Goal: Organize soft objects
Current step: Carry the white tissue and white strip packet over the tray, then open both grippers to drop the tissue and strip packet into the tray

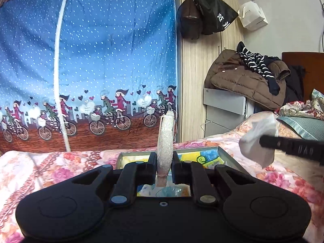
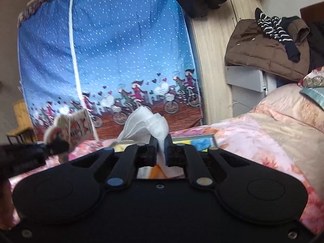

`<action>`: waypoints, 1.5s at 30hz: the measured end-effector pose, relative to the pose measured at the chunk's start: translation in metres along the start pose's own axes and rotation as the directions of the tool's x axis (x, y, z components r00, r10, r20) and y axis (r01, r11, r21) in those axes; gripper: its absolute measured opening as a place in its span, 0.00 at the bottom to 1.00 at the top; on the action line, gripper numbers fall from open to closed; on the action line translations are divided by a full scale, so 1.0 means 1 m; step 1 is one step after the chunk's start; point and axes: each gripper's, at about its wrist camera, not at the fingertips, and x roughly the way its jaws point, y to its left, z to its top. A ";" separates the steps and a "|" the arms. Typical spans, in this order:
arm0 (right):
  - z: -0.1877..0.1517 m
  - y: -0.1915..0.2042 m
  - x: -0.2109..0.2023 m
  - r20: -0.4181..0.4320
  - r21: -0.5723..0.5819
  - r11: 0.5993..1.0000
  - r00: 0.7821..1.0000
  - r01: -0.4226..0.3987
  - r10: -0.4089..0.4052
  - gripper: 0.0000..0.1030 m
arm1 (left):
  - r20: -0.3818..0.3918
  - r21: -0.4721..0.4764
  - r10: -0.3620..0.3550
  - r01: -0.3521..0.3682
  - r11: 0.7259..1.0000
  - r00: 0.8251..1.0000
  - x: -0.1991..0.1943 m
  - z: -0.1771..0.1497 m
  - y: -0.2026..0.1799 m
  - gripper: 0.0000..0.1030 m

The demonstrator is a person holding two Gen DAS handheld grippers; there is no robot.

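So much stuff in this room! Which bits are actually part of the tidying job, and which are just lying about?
Part of the job:
- flat white fuzzy pad, pinched in the left claw
- crumpled white tissue-like cloth, pinched in the right claw
- shallow grey tray with a colourful picture bottom on the floral bed cover

Lying about:
- brown padded jacket
- striped garment
- dark hanging bags
- blue bicycle-print fabric

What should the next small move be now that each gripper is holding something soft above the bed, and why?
Probably lower one item toward the tray. The left gripper is shut on a flat white pad, held edge-up, and the right gripper is shut on a crumpled white cloth. Both hang in the air above the floral bedspread, with the tray just below them.
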 end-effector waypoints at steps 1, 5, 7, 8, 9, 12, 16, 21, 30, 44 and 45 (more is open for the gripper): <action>-0.004 -0.004 0.009 -0.003 -0.017 1.000 1.000 0.018 -0.018 0.02 | -0.013 -0.005 -0.006 0.006 1.000 1.000 0.015 0.001 -0.002 0.14; -0.019 -0.024 0.047 -0.018 -0.049 0.996 0.997 0.077 -0.078 0.02 | -0.056 0.020 -0.013 0.014 1.000 0.998 0.067 -0.004 -0.014 0.14; -0.025 -0.024 0.063 -0.019 -0.050 0.995 0.996 0.082 -0.083 0.02 | -0.077 0.037 -0.012 0.015 0.999 0.997 0.091 -0.010 -0.021 0.14; -0.028 -0.025 0.068 -0.016 -0.050 0.996 0.997 0.077 -0.078 0.02 | -0.090 0.035 -0.012 0.015 0.999 0.996 0.102 -0.013 -0.024 0.14; -0.030 -0.024 0.073 -0.013 -0.053 0.996 0.997 0.073 -0.074 0.02 | -0.104 0.026 -0.015 0.018 1.000 0.994 0.112 -0.016 -0.025 0.14; -0.040 -0.019 0.085 -0.007 -0.069 0.996 0.998 0.058 -0.059 0.02 | -0.135 -0.002 -0.013 0.012 1.000 0.991 0.133 -0.025 -0.027 0.14; -0.050 -0.017 0.096 -0.017 -0.074 0.996 0.999 0.047 -0.048 0.02 | -0.159 0.002 -0.008 0.008 1.000 0.987 0.149 -0.034 -0.031 0.14; -0.062 -0.017 0.108 -0.093 -0.053 0.998 0.995 0.032 -0.036 0.02 | -0.191 -0.007 0.001 -0.003 1.000 0.982 0.160 -0.038 -0.033 0.14; -0.069 -0.006 0.112 -0.149 -0.056 0.998 0.989 0.018 -0.026 0.06 | -0.272 -0.088 -0.035 0.012 0.996 0.962 0.169 -0.033 -0.028 0.15; -0.048 -0.005 0.105 -0.121 -0.045 0.999 0.992 0.014 -0.020 0.45 | -0.290 -0.144 -0.041 -0.001 0.990 0.956 0.145 -0.006 -0.012 0.29; -0.045 -0.005 0.102 -0.117 -0.046 0.999 0.993 0.015 -0.020 0.50 | -0.282 -0.146 -0.036 -0.006 0.989 0.959 0.139 -0.003 -0.011 0.30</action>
